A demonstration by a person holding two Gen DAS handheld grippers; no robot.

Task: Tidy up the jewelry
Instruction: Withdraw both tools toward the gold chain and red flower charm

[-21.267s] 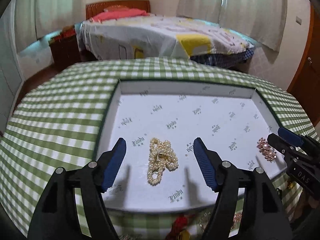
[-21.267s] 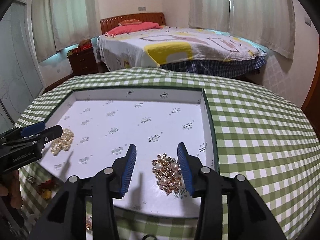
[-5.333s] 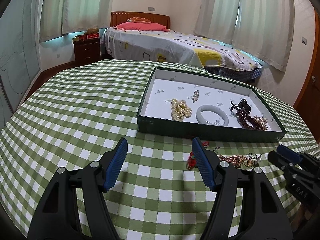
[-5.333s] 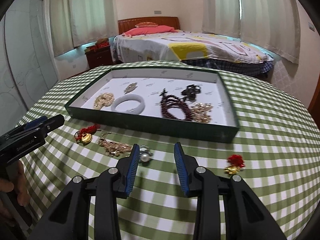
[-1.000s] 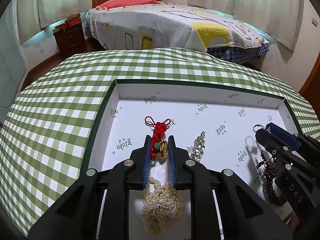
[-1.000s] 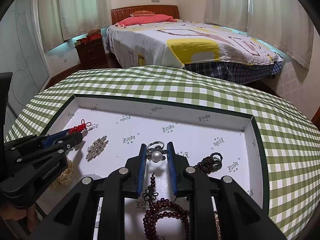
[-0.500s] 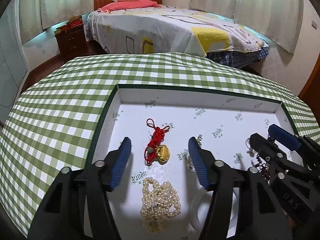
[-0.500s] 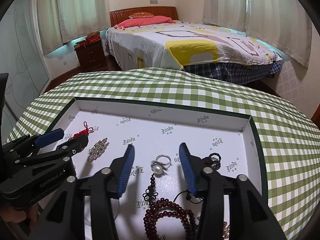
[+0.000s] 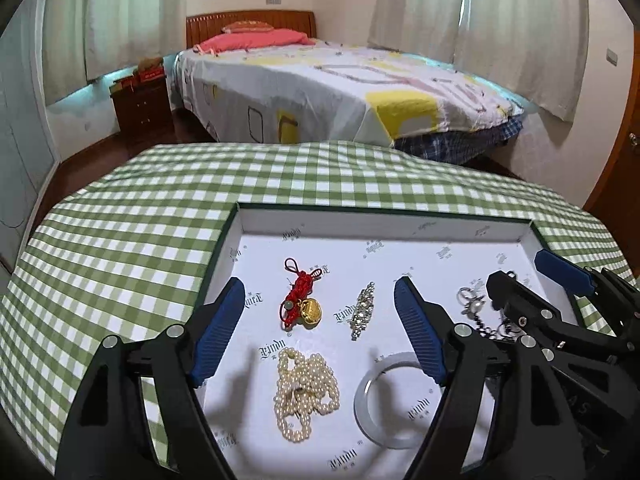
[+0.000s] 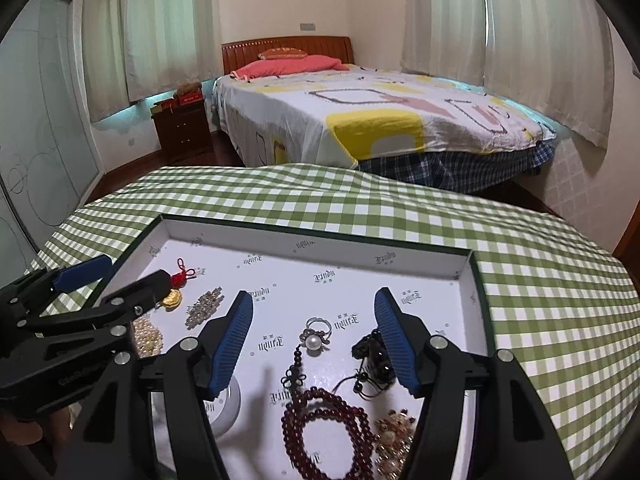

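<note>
Tray (image 9: 400, 220) on checked counter (image 9: 120, 232), left tool (image 9: 320, 336) wide over red charm (image 9: 302, 300) near tray's left edge, brooch (image 9: 362, 310) beside it, pearls (image 9: 304, 392) at near edge, right tool (image 10: 314, 344) wide above pearl ring (image 10: 316, 336), red beads (image 10: 324, 424) below, bed (image 10: 380, 120) beyond counter.

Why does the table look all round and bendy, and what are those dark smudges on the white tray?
Left wrist view: the fisheye lens curves the checked tablecloth; the grey smudges on the tray are shadows of the open left claw. Right wrist view: same bending, corners black, and the right claw casts its own shadow beside the red beads.
</note>
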